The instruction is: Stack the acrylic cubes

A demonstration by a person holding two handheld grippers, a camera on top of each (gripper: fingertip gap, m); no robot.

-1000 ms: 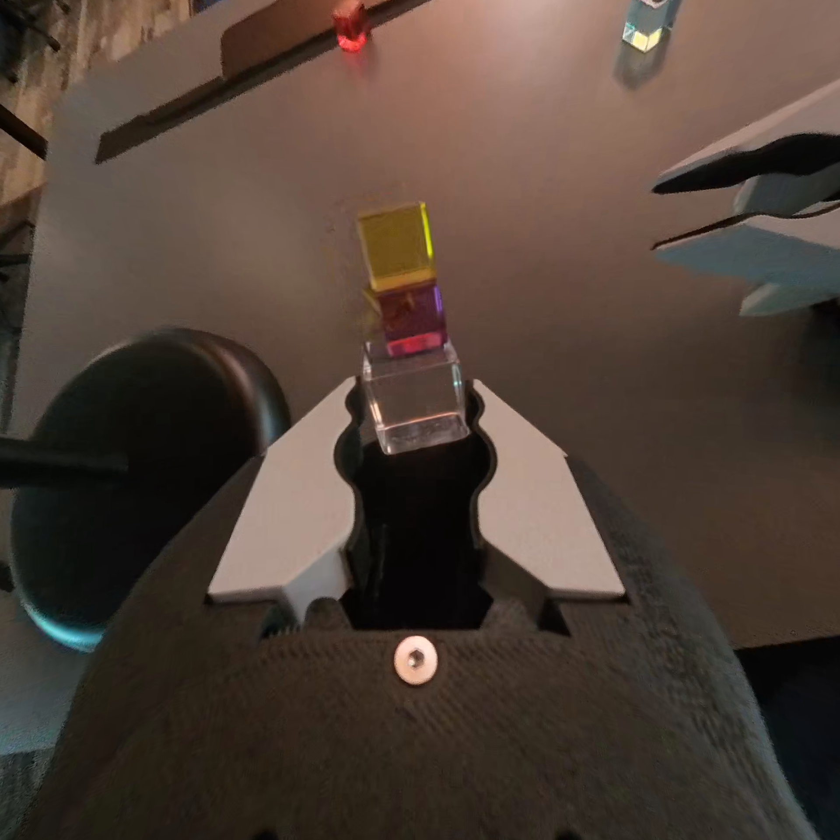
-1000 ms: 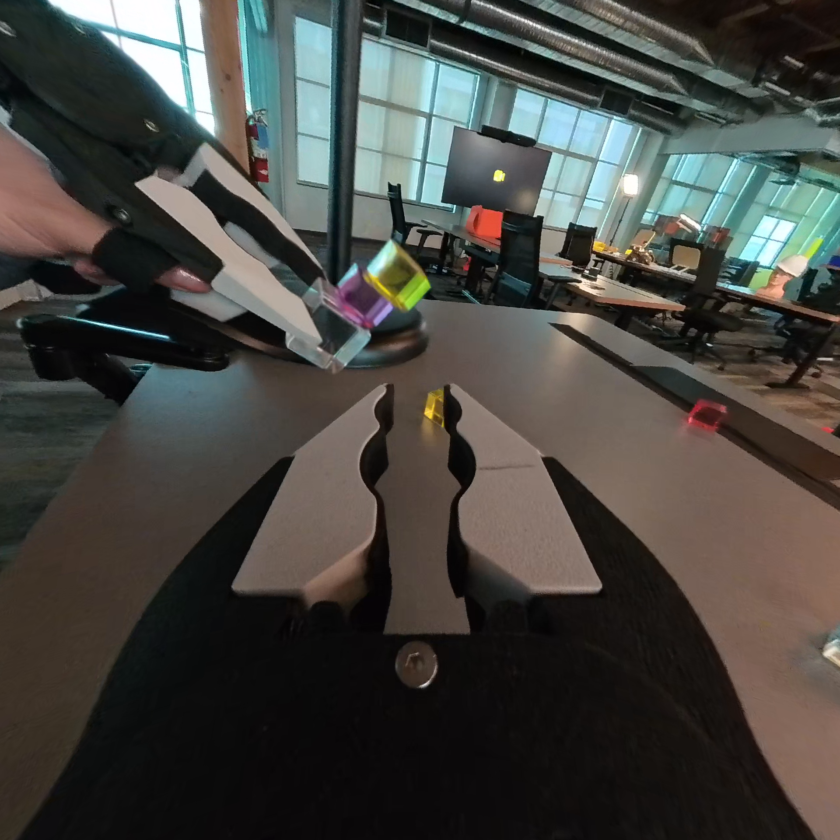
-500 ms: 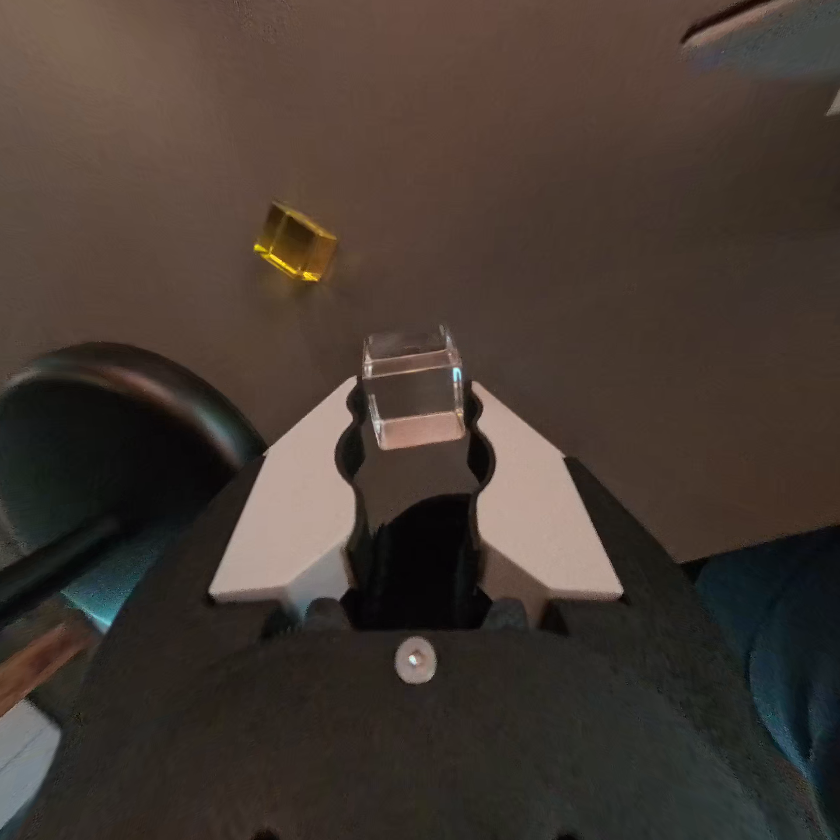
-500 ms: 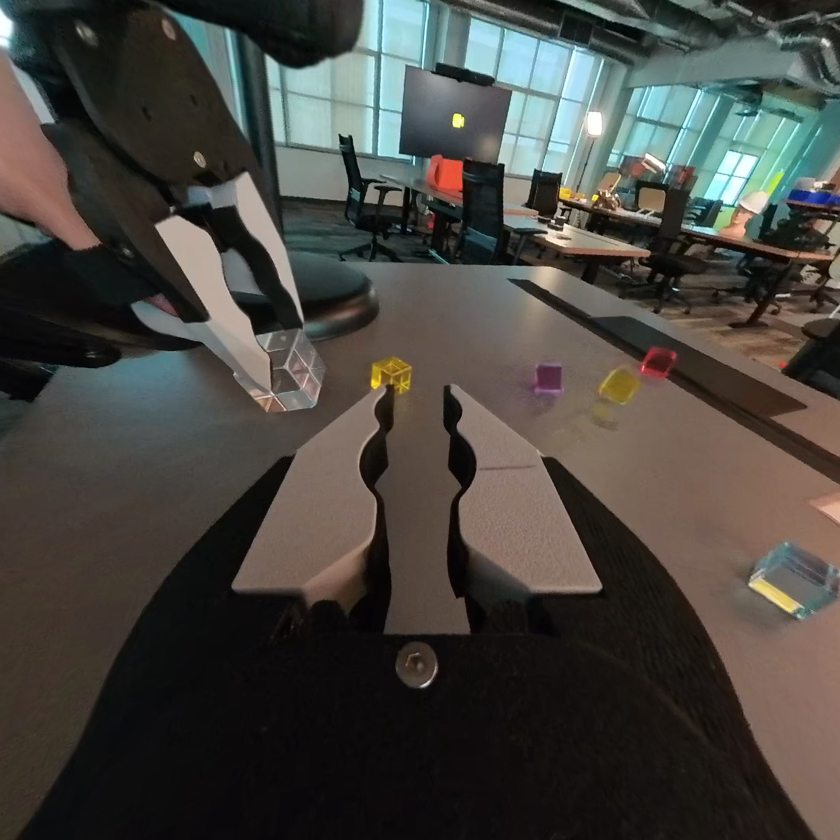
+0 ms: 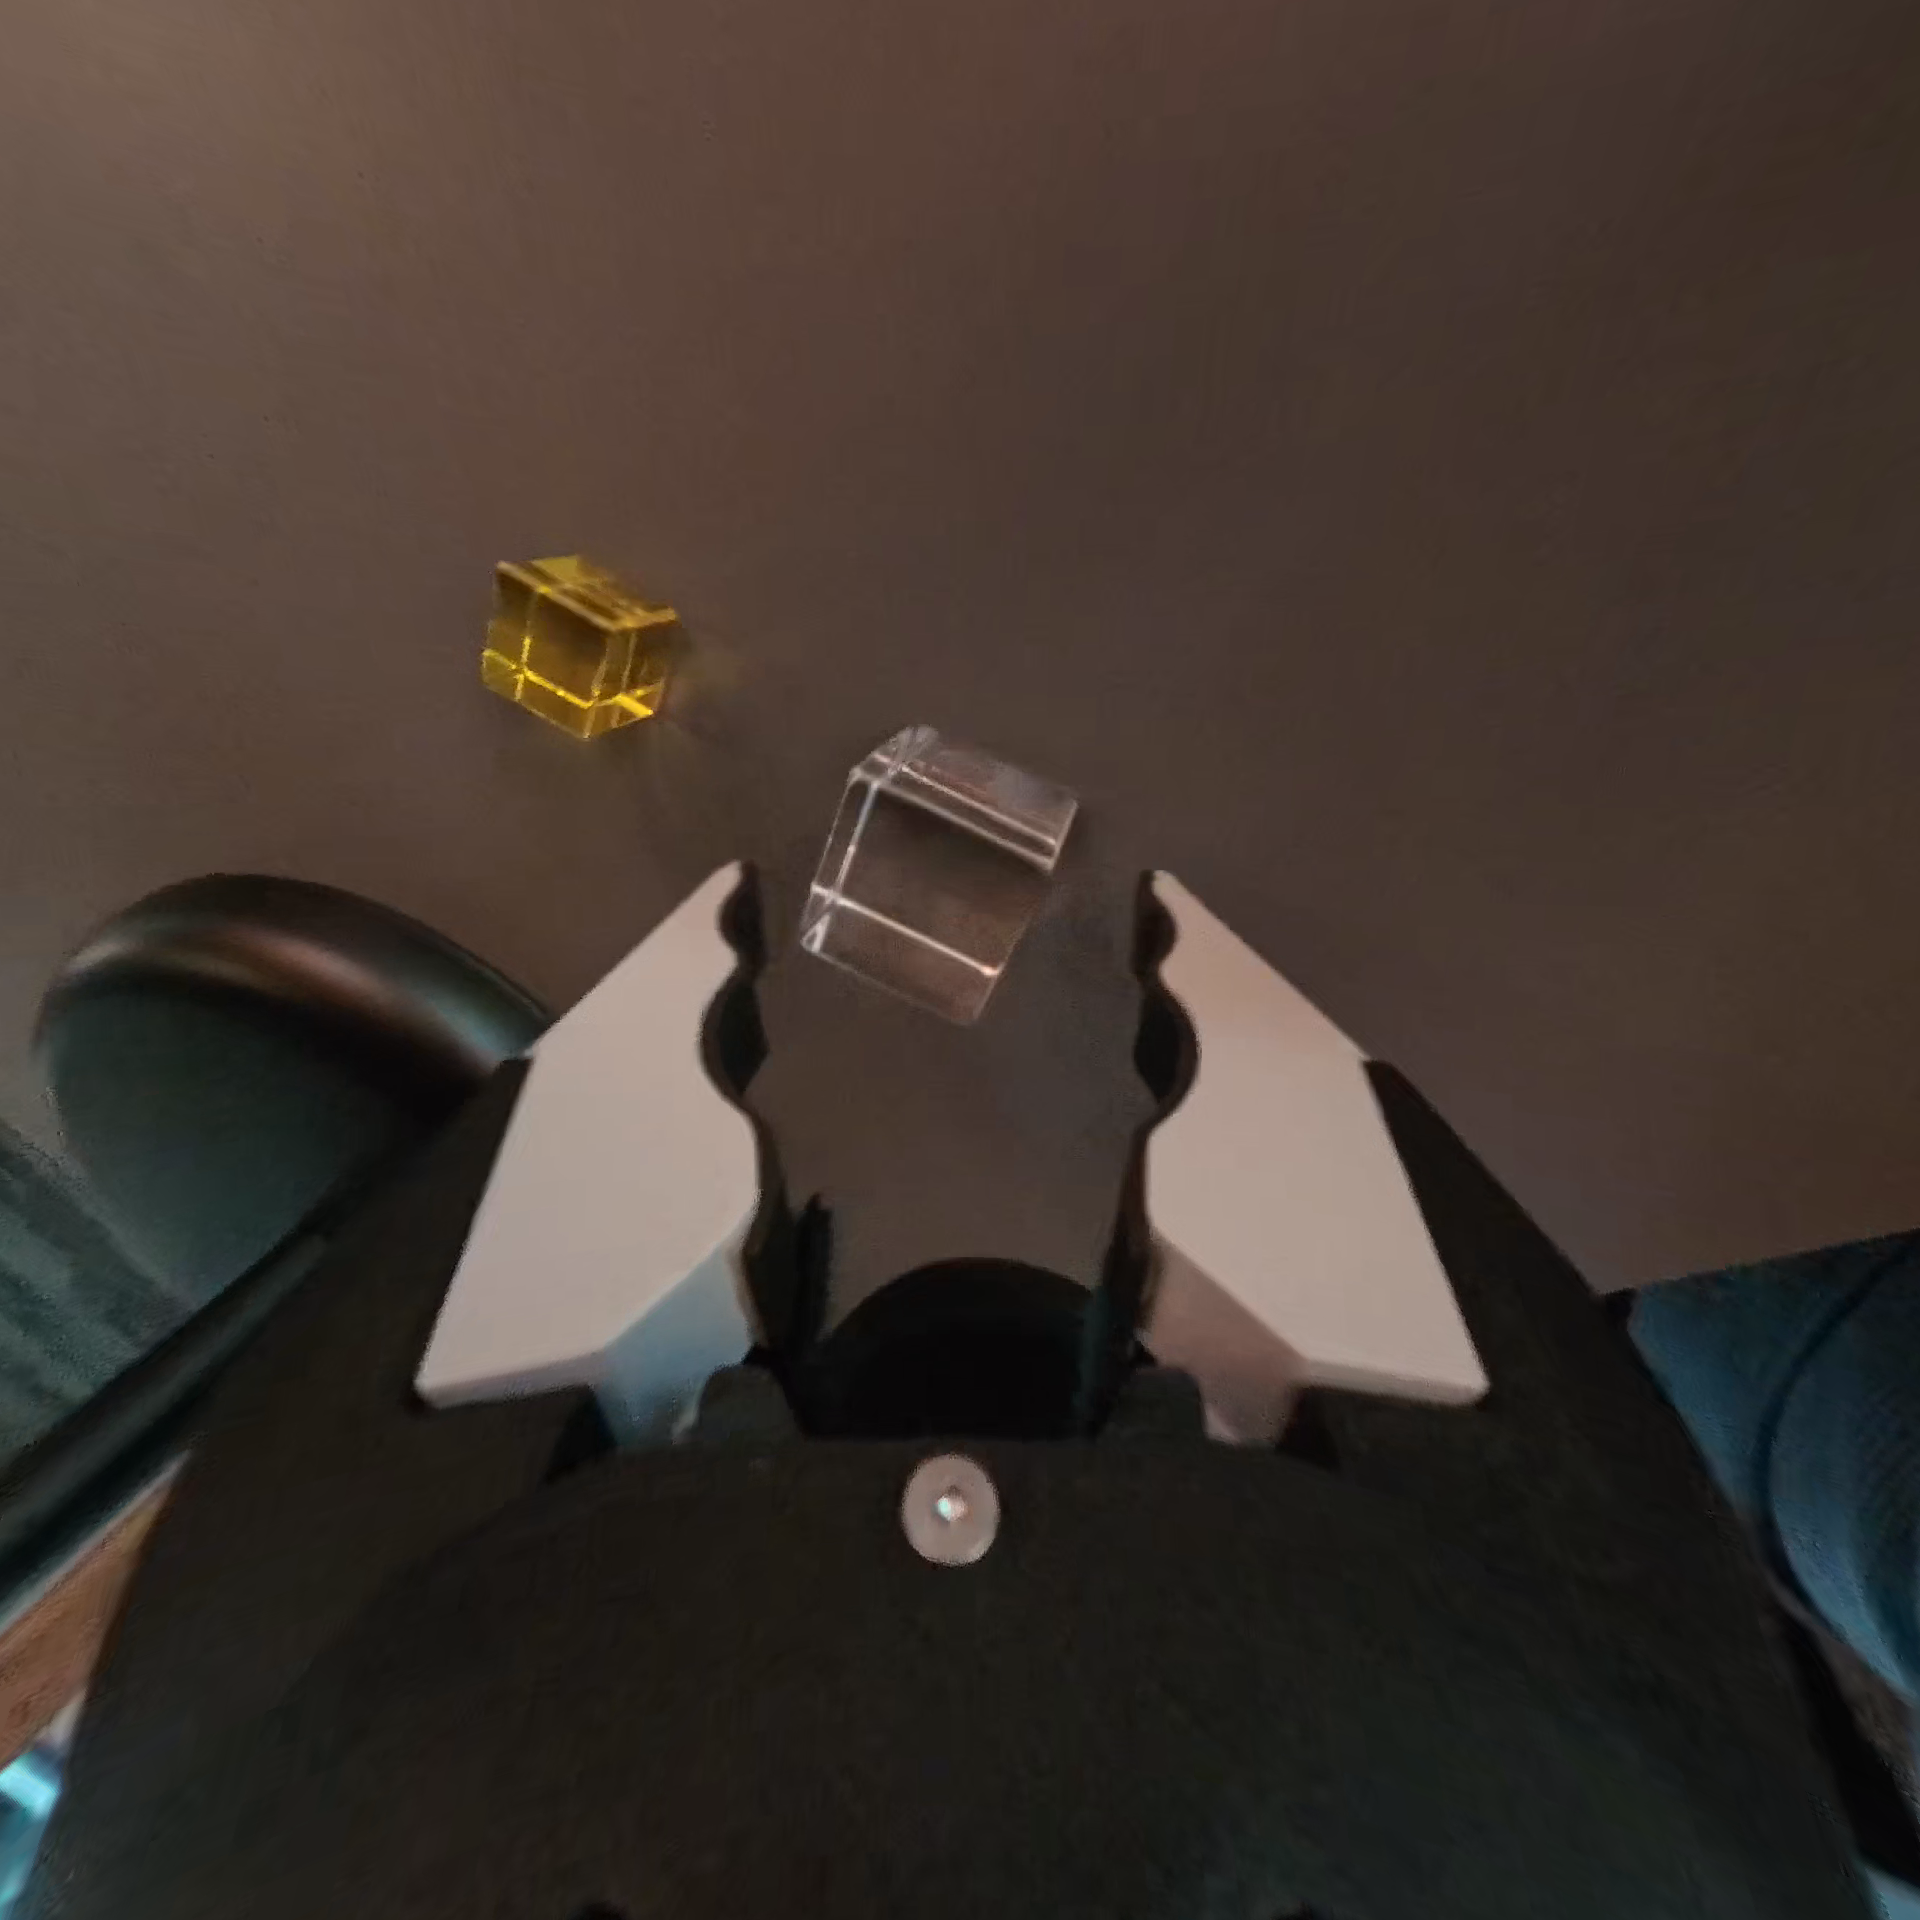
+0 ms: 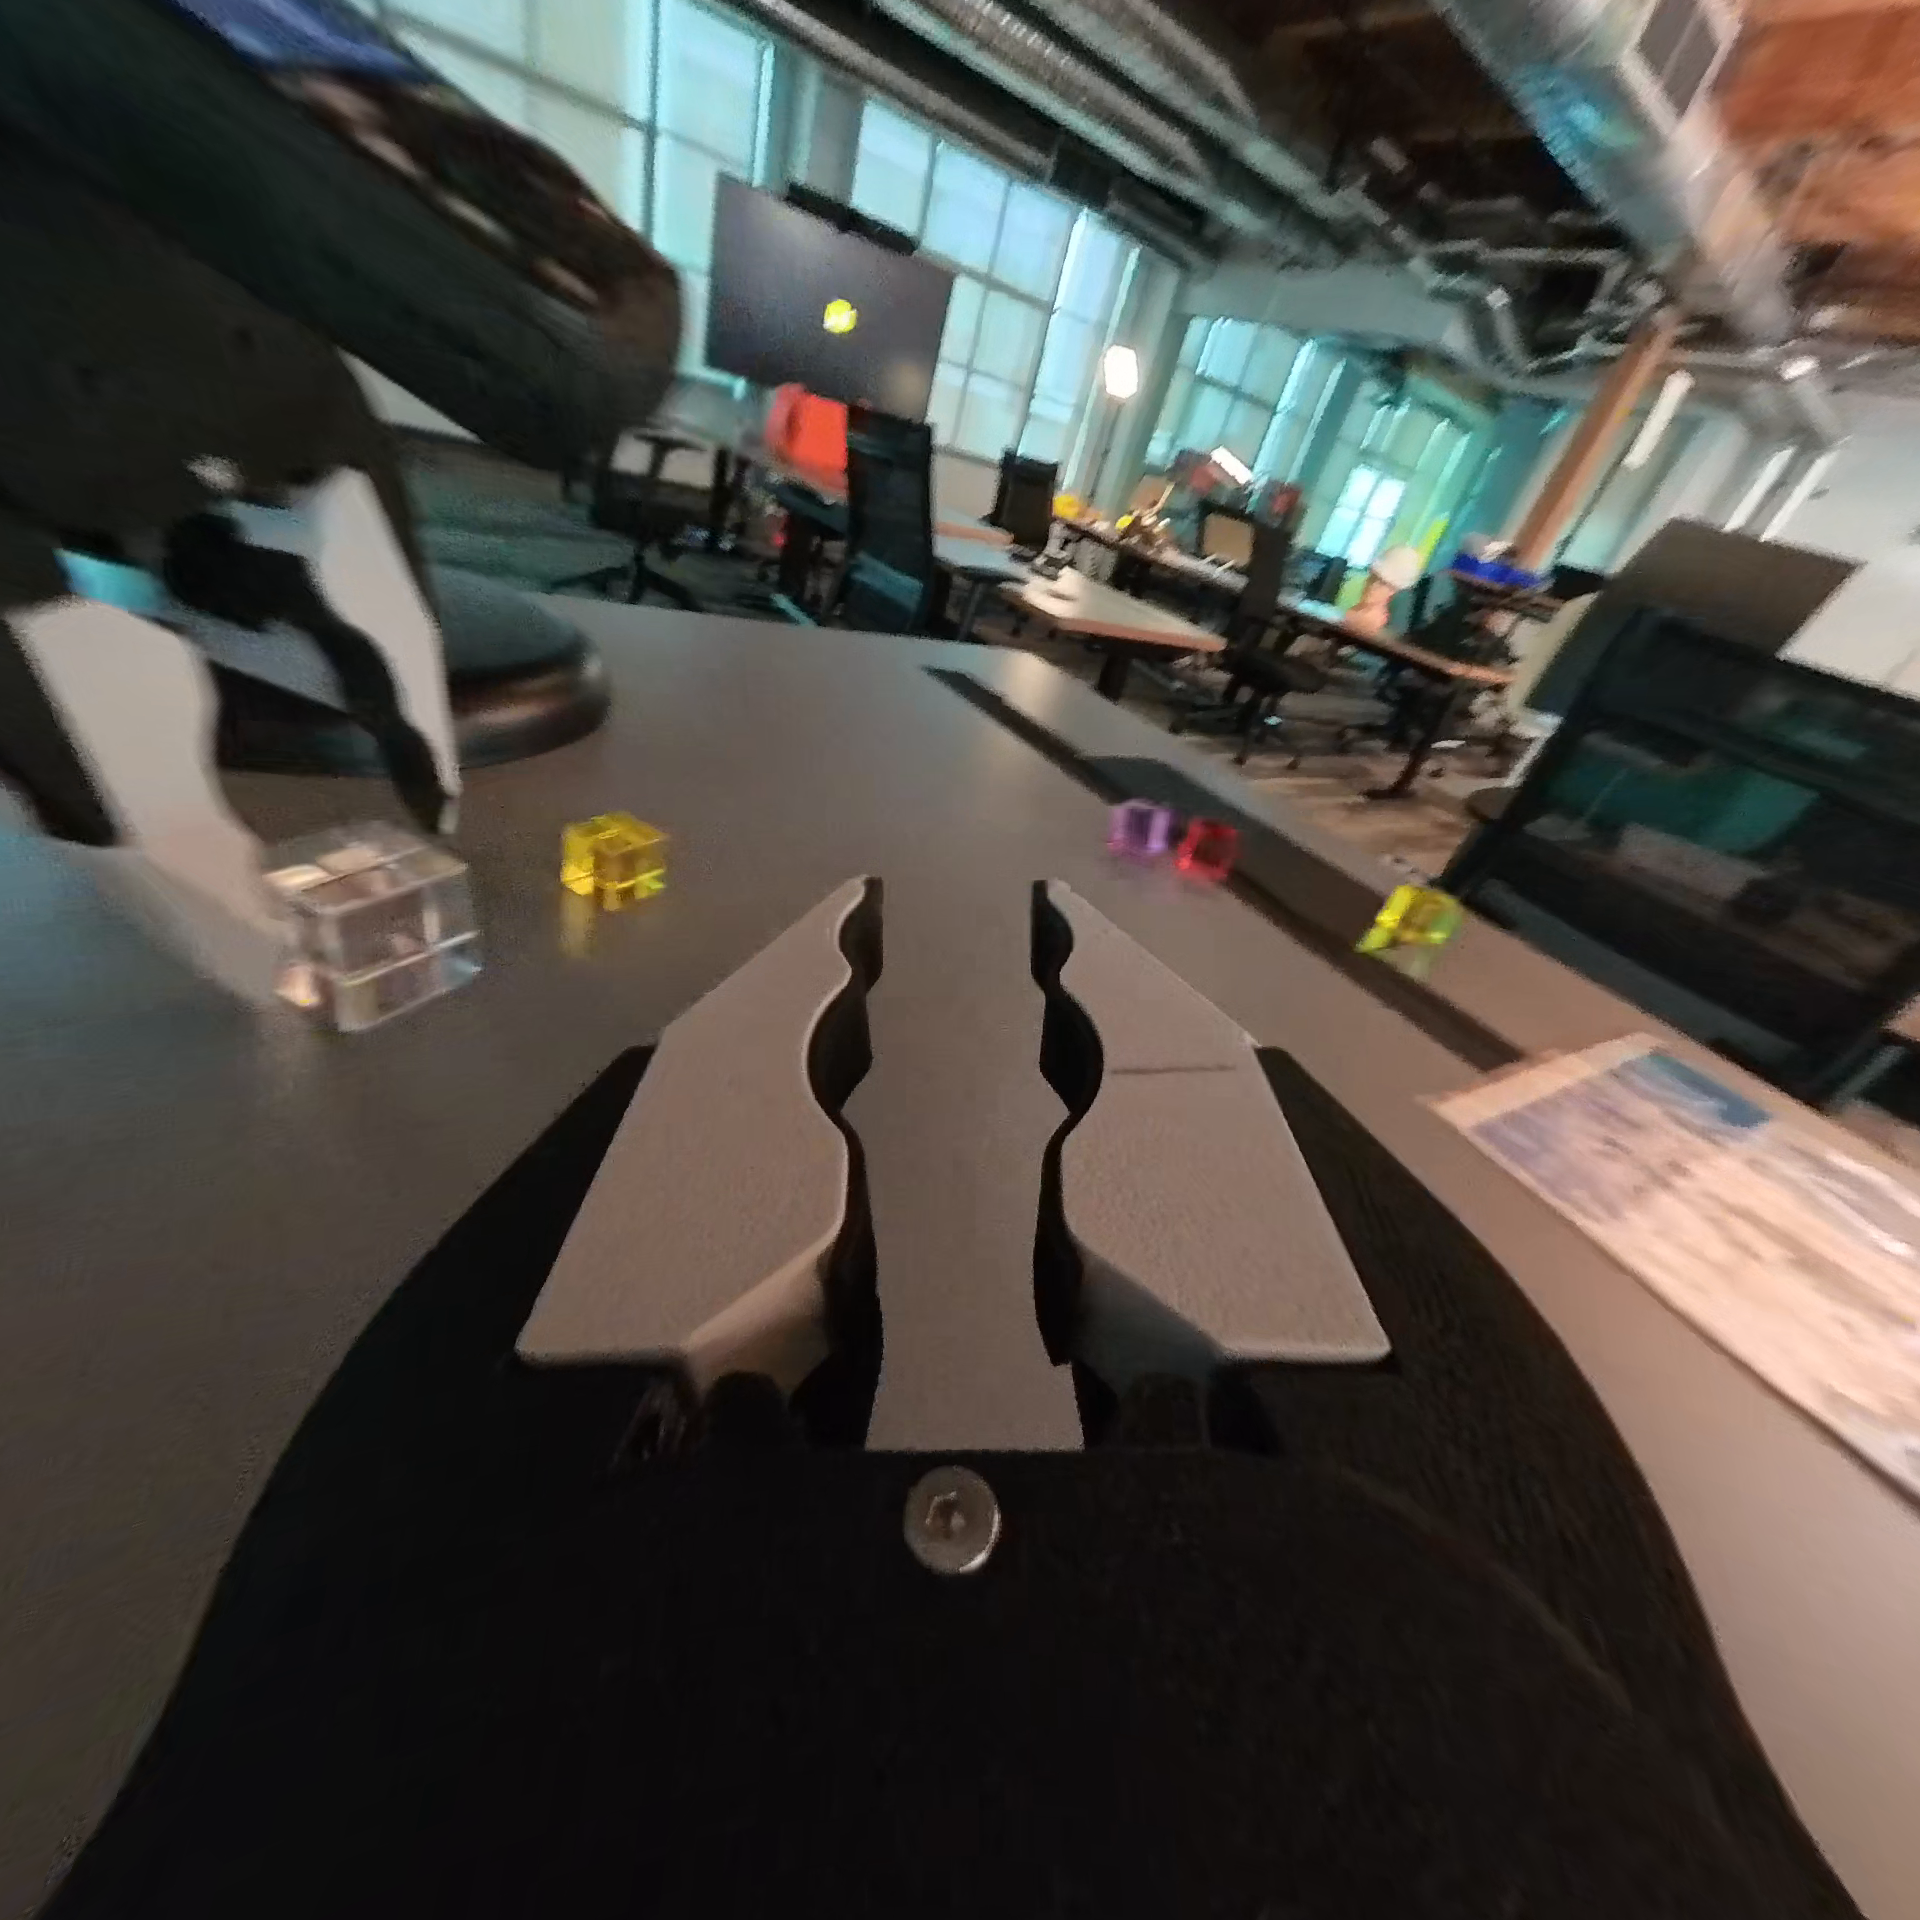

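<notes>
Clear acrylic is what is sitting between my left fingers right now: the clear cube (image 5: 940,873) that I was pinching half a second ago is lying loose, turned askew, with a plain gap between it and each pad. My left hand-held gripper (image 5: 940,883) is standing spread wide, where a moment back it was clamped on that cube. In the right wrist view the cube is resting on the grey tabletop (image 6: 935,748), with my left fingers (image 6: 400,665) straddling it; whether one tip is brushing it I cannot tell through the blur.

A second ago this cube was carrying a purple and a yellow cube stacked on top of it. They are gone from it now. Just beside the clear cube, to its left and a little farther out, the yellow cube (image 5: 577,646) is lying on the tabletop. Well apart, near the dark slot across the tabletop, the purple cube (image 6: 1140,828) is lying touching or nearly touching the red cube (image 6: 1205,847), and a yellow-green cube (image 6: 1411,918) is sitting farther right by the slot's edge.

My right hand-held gripper (image 6: 956,894) is holding nothing: its fingers are standing slightly parted over bare tabletop, a little wider than a moment ago. So the stack is down and scattered, and both my grippers are empty. A round black base (image 5: 260,1049) is sitting at my left, and a printed sheet (image 6: 1704,1184) is lying at the right.
</notes>
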